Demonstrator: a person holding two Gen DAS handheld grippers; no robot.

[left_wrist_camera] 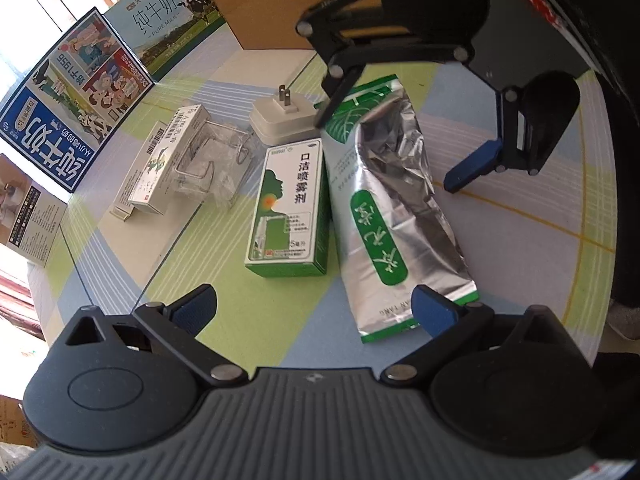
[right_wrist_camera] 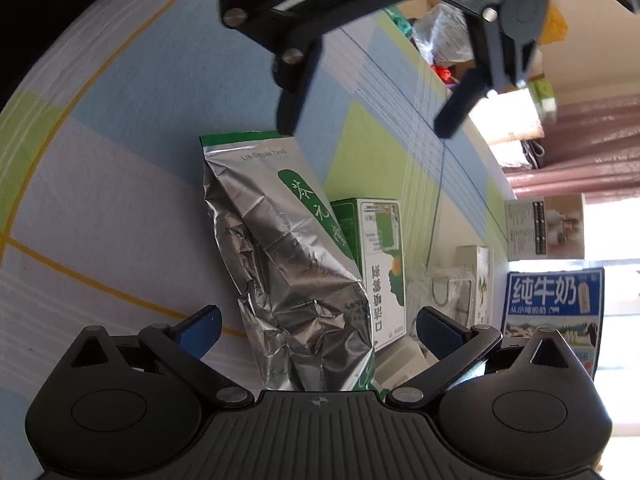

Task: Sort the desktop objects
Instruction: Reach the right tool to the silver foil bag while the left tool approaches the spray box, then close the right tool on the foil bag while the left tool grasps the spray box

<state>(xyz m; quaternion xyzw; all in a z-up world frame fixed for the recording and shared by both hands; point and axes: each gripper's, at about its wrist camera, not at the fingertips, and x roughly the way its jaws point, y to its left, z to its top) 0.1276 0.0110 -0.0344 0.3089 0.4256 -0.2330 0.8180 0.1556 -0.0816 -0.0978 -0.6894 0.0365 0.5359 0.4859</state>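
A silver and green foil tea bag (left_wrist_camera: 394, 204) lies flat on the tablecloth; it also shows in the right wrist view (right_wrist_camera: 288, 264). Beside it lies a green and white spray box (left_wrist_camera: 290, 206), seen too in the right wrist view (right_wrist_camera: 380, 268). My left gripper (left_wrist_camera: 316, 308) is open, its fingers spread at the near ends of the box and bag. My right gripper (right_wrist_camera: 318, 330) is open and straddles the bag's far end; in the left wrist view it (left_wrist_camera: 396, 148) hangs over the bag's top. Both are empty.
A white plug adapter (left_wrist_camera: 280, 120), a clear plastic packet (left_wrist_camera: 208, 164) and a small white box (left_wrist_camera: 156, 168) lie further back. Milk cartons (left_wrist_camera: 68, 108) and a cardboard box (left_wrist_camera: 272, 4) line the table's far edge.
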